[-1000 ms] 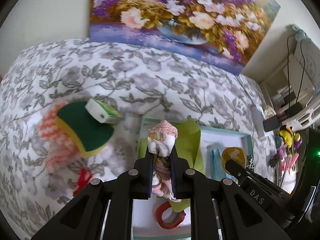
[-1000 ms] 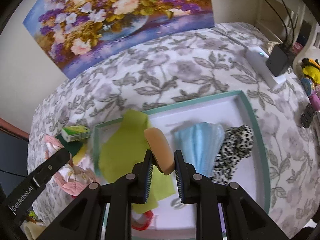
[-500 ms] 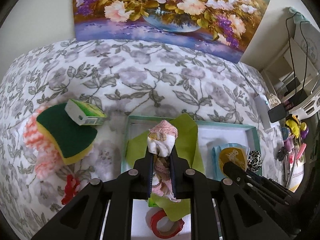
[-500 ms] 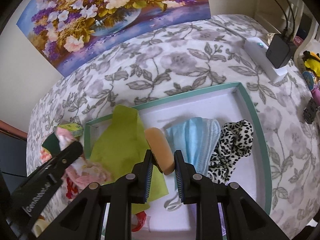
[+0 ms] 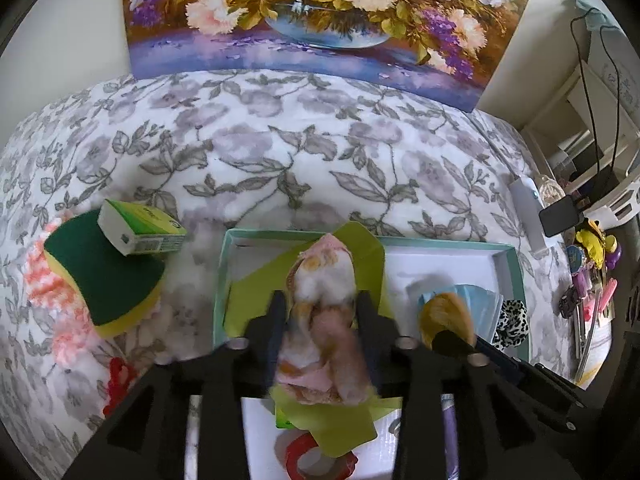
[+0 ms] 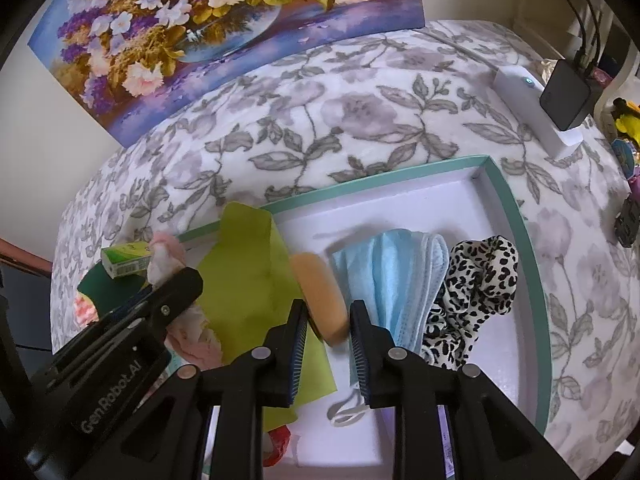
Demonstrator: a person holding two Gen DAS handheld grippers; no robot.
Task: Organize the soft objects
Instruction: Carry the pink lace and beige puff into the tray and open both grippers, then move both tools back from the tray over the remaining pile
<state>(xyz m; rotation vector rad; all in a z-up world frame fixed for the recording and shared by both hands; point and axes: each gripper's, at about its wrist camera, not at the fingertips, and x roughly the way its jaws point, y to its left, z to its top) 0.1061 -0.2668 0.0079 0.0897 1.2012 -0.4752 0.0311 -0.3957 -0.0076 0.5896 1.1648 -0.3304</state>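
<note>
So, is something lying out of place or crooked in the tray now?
Yes. The green cloth lies crooked, and one corner hangs over the teal rim of the tray. The blue mask and leopard scrunchie sit fully inside.

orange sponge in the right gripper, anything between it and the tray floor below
Partly. The orange sponge hangs over the tray between the green sheet and the blue face mask; a bare white strip lies between them, so nothing rigid blocks it.

Cream wall (image 5: 60,40), flower painting (image 5: 320,16) leaning against it, grey floral bedspread (image 5: 280,160), white shelving (image 5: 600,120) with cables
</note>
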